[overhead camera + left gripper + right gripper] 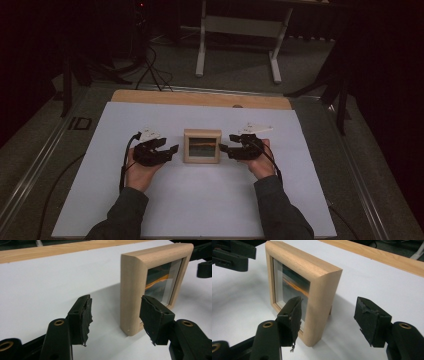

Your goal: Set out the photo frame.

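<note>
Spread left gripper (115,317) jaws astride wooden frame (132,292) edge, high view adds forearms

Dark sleeves (280,210), black brass-riveted fingers (80,317)

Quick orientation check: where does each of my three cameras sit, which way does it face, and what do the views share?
High view: above the person's side, looking forward and down on the white table; forearms, left gripper, right gripper.
Left gripper view: rides the left gripper, facing the wooden frame.
Right gripper view: rides the right gripper, facing the frame's opposite edge.
Shared: the frame, standing upright.
</note>
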`<action>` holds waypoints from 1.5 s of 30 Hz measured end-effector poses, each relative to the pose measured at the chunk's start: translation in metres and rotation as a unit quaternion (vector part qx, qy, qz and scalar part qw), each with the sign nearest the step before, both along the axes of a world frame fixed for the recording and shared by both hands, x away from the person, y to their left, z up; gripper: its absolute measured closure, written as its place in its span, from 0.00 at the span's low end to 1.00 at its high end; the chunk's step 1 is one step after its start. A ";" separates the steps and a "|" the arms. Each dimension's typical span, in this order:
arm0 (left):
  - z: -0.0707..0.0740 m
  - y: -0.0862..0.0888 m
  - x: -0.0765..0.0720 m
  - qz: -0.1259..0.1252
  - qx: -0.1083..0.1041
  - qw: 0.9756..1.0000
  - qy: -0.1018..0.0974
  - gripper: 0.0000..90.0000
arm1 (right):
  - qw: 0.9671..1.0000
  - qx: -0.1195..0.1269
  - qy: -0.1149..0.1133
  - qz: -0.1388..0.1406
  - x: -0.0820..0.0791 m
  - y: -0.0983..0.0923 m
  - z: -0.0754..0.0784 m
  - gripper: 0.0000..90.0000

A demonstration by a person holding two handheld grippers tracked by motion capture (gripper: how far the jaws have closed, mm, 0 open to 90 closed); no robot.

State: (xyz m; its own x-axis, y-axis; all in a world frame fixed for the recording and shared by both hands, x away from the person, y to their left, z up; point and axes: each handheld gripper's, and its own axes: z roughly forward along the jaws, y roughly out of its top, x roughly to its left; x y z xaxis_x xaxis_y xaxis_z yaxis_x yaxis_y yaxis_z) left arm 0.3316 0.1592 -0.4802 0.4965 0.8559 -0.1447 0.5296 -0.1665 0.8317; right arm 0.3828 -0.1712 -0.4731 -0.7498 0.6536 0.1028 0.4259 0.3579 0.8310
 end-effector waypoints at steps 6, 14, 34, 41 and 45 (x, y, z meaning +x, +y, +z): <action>0.002 0.013 -0.006 0.008 0.003 1.000 -0.005 0.48 | 1.000 -0.001 -0.008 -0.008 -0.004 -0.011 0.004 0.42; 0.001 0.029 -0.015 0.005 0.014 1.000 -0.009 0.47 | 1.000 -0.008 -0.019 -0.017 -0.011 -0.026 0.006 0.42; -0.001 0.076 -0.045 0.038 0.020 0.999 -0.020 0.46 | 0.998 -0.013 -0.034 -0.059 -0.038 -0.082 0.003 0.40; -0.005 0.084 -0.052 0.043 0.023 0.999 -0.019 0.45 | 0.996 -0.006 -0.035 -0.077 -0.048 -0.101 -0.005 0.40; -0.007 0.089 -0.056 0.047 0.028 0.998 -0.019 0.45 | 0.996 -0.004 -0.035 -0.084 -0.053 -0.109 -0.009 0.39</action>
